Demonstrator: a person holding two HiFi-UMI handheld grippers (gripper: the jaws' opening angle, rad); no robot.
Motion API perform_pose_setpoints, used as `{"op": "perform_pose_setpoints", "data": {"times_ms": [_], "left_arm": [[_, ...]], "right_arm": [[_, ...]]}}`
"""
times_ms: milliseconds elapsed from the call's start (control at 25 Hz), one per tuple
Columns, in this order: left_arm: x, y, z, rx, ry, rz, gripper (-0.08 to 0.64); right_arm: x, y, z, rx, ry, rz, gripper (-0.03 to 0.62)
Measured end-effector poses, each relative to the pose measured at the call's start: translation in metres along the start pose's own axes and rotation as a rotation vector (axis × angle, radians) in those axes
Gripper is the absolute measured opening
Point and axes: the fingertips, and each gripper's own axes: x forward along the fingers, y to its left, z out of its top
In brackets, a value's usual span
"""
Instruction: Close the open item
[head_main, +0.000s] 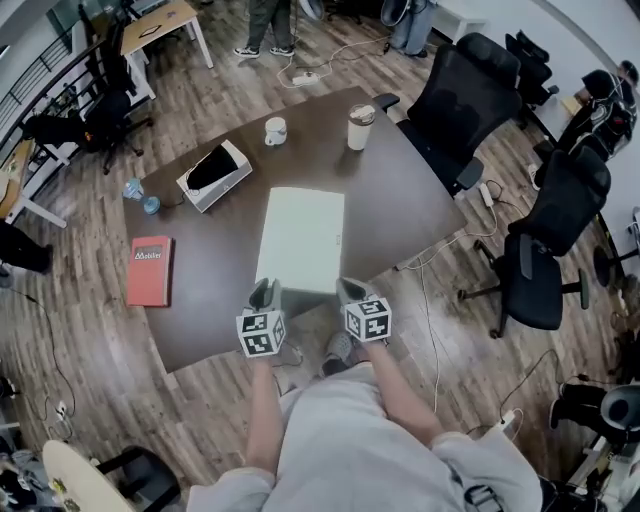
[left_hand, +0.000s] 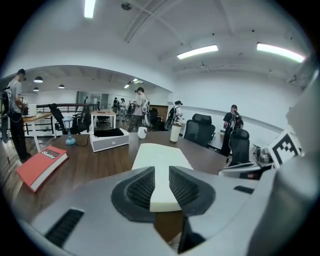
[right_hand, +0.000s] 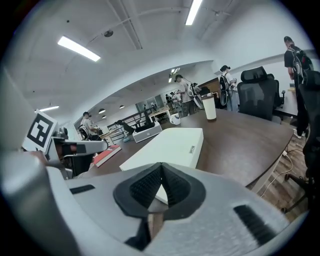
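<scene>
Jaws apart on left hand-held gripper (head_main: 265, 294), together on right hand-held gripper (head_main: 352, 291), near white box (head_main: 300, 235).

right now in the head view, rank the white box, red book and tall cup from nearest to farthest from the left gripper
1. white box, directly ahead of the left gripper, mid-table
2. red book, off to the left by the table's edge
3. tall cup, on the far side of the table, to the right

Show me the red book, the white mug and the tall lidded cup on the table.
red book (head_main: 150, 270): head view, middle of its cover.
white mug (head_main: 275, 131): head view, middle of the mug.
tall lidded cup (head_main: 358, 135): head view, body below the lid.
</scene>
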Motion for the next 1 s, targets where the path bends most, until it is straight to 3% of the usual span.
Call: {"op": "perform_pose_setpoints", "data": {"times_ms": [360,560,760,1000], "left_arm": [[-0.072,-0.017,-0.032,-0.032,-0.029,0.005,0.077],[-0.106,-0.026,-0.042,-0.082,-0.071,0.014,0.034],[-0.138,-0.037,-0.054,-0.112,-0.100,0.003,0.005],[-0.169,-0.051,-0.064,-0.137,-0.131,-0.033,0.005]], "right_arm": [[-0.048,0.034,-0.027,-0.008,-0.016,-0.009,0.000],[-0.081,0.034,-0.044,0.017,-0.025,-0.015,0.000],[-0.115,0.050,-0.053,0.027,-0.054,0.037,0.000],[-0.145,0.077,-0.059,-0.060,-0.065,0.082,0.000]]}}
